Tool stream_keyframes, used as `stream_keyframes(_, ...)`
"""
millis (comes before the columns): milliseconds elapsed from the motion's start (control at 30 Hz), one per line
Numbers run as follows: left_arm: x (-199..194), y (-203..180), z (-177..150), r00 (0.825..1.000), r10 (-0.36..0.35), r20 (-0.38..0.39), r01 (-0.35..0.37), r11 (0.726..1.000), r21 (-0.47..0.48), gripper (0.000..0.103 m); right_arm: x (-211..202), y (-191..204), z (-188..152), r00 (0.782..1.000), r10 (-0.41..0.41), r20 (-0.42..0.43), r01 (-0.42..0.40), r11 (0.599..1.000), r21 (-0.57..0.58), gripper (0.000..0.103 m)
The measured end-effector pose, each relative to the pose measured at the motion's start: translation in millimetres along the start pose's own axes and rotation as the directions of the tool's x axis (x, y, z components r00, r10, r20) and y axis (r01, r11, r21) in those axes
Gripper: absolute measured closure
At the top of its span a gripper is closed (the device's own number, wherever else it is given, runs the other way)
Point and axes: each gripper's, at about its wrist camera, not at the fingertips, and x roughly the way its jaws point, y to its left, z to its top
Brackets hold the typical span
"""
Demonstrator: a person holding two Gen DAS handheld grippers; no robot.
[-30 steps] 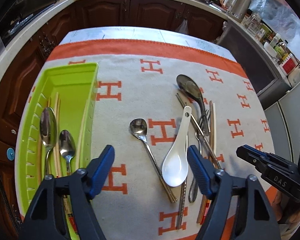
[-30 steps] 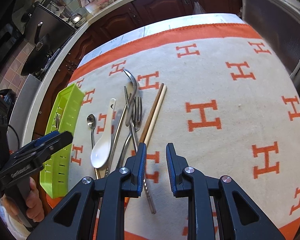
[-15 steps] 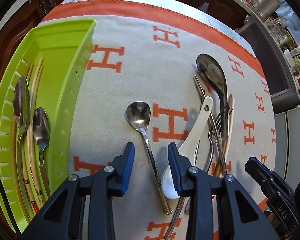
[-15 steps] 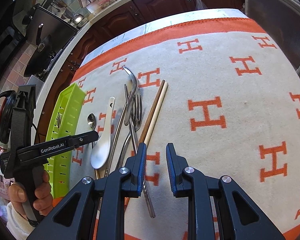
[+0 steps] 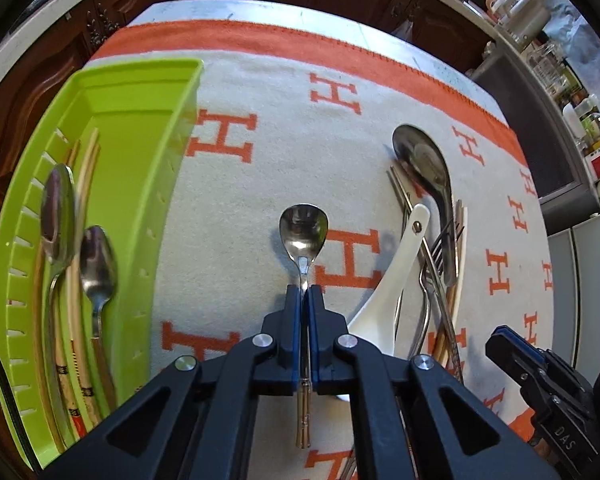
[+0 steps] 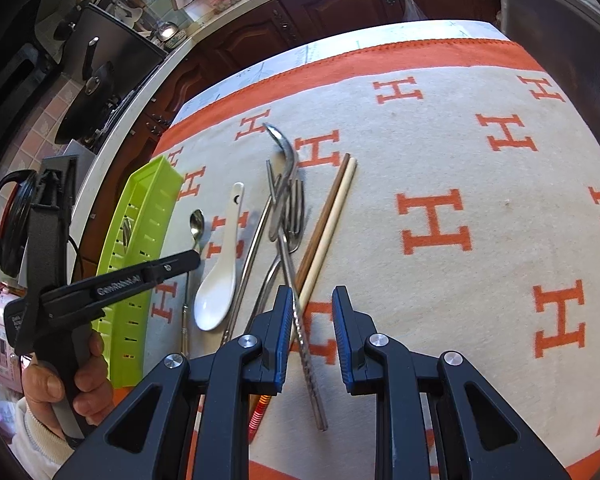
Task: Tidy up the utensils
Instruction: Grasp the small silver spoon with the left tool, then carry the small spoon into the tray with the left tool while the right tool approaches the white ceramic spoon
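Blue-padded fingers of the left gripper [image 5: 304, 292] have just closed on the handle of a steel spoon [image 5: 303, 232], pinching it just below the bowl; the handle runs back between the pads. That spoon lies on a cream blanket [image 5: 292, 160] with orange H marks and an orange border, spread over the counter [image 5: 260, 10].

Taking the spoon as the landmark: left of it stands a green tray [image 5: 140, 184] holding two spoons and chopsticks. Right of it, just beside, lies a white ceramic spoon [image 5: 384, 292], and past that a pile of a large steel spoon [image 5: 424, 164], a fork [image 5: 444, 248] and chopsticks [image 6: 328, 224].

Further right, the right gripper [image 6: 312, 312] hangs over the near end of that pile with its fingers a little apart; a ridged steel handle [image 6: 306, 356] passes between them, held by neither. A hand [image 6: 72, 388] with a pale cuff grips the left tool's handle.

Beyond the blanket's far edge, bare pale counter shows, then dark wood cabinets [image 6: 340, 4]. Kitchen clutter lines the worktops: a kettle [image 5: 520, 4] and bottles far right of the spoon, pans and a stove far left.
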Motion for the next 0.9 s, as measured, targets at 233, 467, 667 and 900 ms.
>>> stream_keyframes(233, -40, 7, -10, 0.998, -0.050, 0.039, 0.049, 0.998, 0.025, 0.102, -3, 16, -1, 1.000, 0.014, 0.002, -0.014, 0.999, -0.035, 0.082)
stream_keyframes(467, -99, 37, -18, 0.994, -0.008, 0.111, 0.004, 0.999, 0.039, 0.102, -2, 38, 3, 0.999, 0.048, 0.000, -0.048, 0.996, -0.078, 0.083)
stream_keyframes(667, -121, 81, -20, 0.984, 0.093, 0.155, -0.096, 0.995, 0.015, 0.102, 9, 62, 17, 0.998, 0.067, 0.013, -0.065, 0.990, -0.123, 0.082)
stream_keyframes(900, -98, 116, -25, 0.981, 0.149, 0.127, -0.151, 0.988, 0.006, 0.102, 35, 75, 37, 0.999, 0.046, 0.008, -0.045, 0.993, -0.108, 0.078)
